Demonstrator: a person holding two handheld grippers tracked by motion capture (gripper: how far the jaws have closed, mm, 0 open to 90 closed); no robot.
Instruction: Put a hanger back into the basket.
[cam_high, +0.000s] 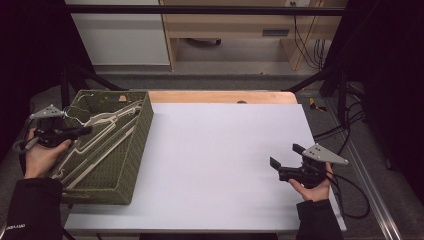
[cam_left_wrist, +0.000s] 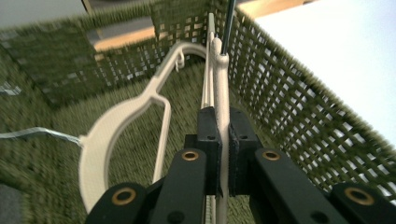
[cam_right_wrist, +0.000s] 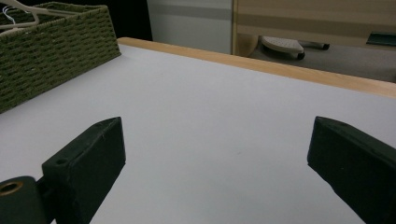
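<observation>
A green woven basket (cam_high: 142, 127) stands at the table's left end and holds cream plastic clothes hangers (cam_high: 107, 125). My left gripper (cam_high: 87, 131) reaches into it from the left and is shut on the edge of one cream hanger (cam_left_wrist: 223, 100), pinched between its black pads (cam_left_wrist: 208, 135). A second hanger (cam_left_wrist: 116, 121) curves beside it inside the basket (cam_left_wrist: 299, 107). My right gripper (cam_high: 284, 156) hovers low over the white table (cam_high: 215, 150) at the right, jaws wide open with nothing between them (cam_right_wrist: 217, 158).
The basket (cam_right_wrist: 51, 51) lies far to the left in the right gripper view. A wooden table edge (cam_high: 220, 96) runs along the back. Cables (cam_high: 345, 130) trail off the right side, and a thin wire hanger (cam_left_wrist: 37, 134) rests in the basket.
</observation>
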